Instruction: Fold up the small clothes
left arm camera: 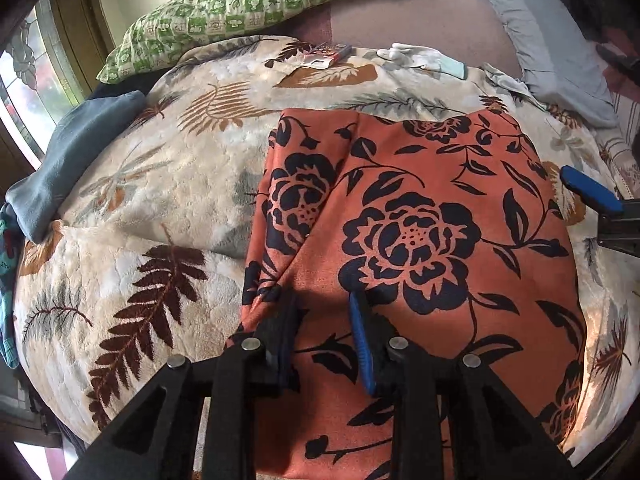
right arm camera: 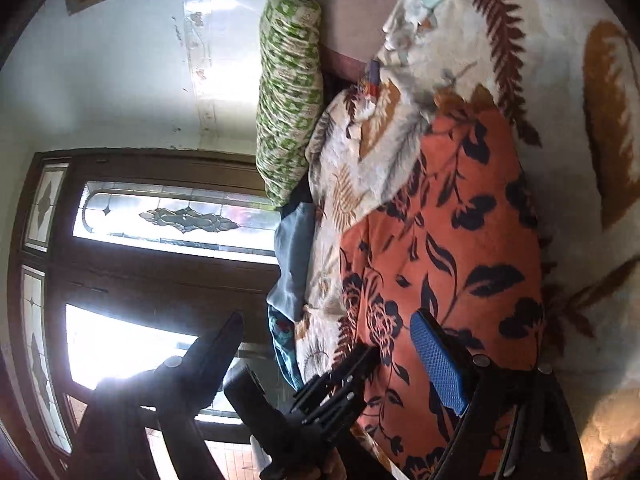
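A large cream blanket (left arm camera: 168, 184) printed with brown and grey fern leaves is spread across the bed and fills most of the left wrist view. Wide bare stretches of it are seen to the left of the task's thing, and a narrower strip to its right. Its far edge is bounded by a green-and-white patterned pillow (left arm camera: 240, 4) and a mauve sheet (left arm camera: 420, 12), with a grey pillow (left arm camera: 560, 56) at the far right. A folded grey-blue cloth (left arm camera: 76, 160) is laid at the blanket's left edge. In the right wrist view a dark-framed window with leaded glass (right arm camera: 168, 220) is seen beyond the bed's side.

The orange garment (left arm camera: 420, 208), printed with black roses and leaves, is laid flat on the blanket, right of centre. Its left side is doubled over, so that a diagonal fold line runs from the far edge toward the near left corner. The far edge is straight; the right edge curves along the blanket.

The left gripper (left arm camera: 324, 340) is held over the garment's near left part, its jaws slightly parted, with nothing pinched between them. The right gripper (right arm camera: 332, 360) is spread wide at the garment's right edge, one blue pad over the cloth, nothing gripped.

Small packets (left arm camera: 324, 56) and a white cloth (left arm camera: 416, 56) are left near the blanket's far edge.
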